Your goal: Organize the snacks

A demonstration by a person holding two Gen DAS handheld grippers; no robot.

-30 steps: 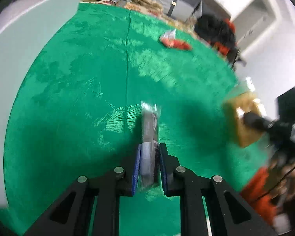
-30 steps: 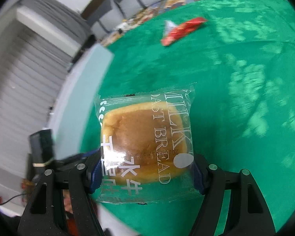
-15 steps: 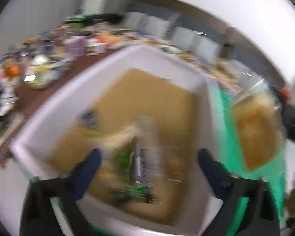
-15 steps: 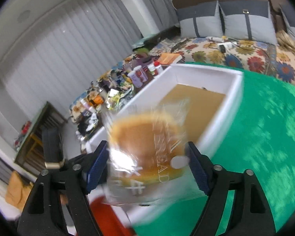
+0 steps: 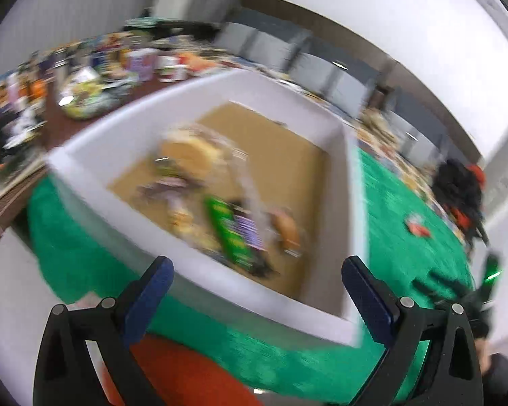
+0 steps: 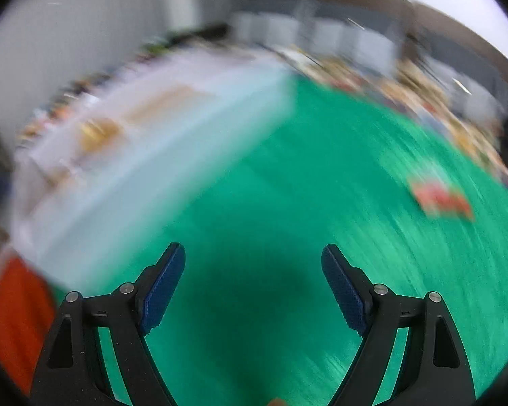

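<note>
A white box [image 5: 220,291] with a brown floor stands on the green cloth and holds several snacks, among them a wrapped bread bun [image 5: 189,152] and a green and purple packet [image 5: 235,233]. My left gripper [image 5: 257,270] hovers open over the box's near wall with nothing between its fingers. In the blurred right wrist view, my right gripper [image 6: 253,270] is over bare green cloth to the right of the box [image 6: 152,155], its jaws opening and nothing between them. A red snack packet [image 6: 440,199] [image 5: 418,226] lies on the cloth further off.
A brown table [image 5: 71,101] crowded with bottles and jars stands beyond the box. Grey cushions [image 5: 321,67] and a patterned fabric line the far side. Something orange-red [image 5: 186,372] shows below my left gripper. A dark heap [image 5: 460,186] sits at the cloth's far right edge.
Both grippers swung from the green cloth to the box. The left let go of its thin packet and the right let go of the bread bun, which now lies in the box. The right gripper has swung back.
</note>
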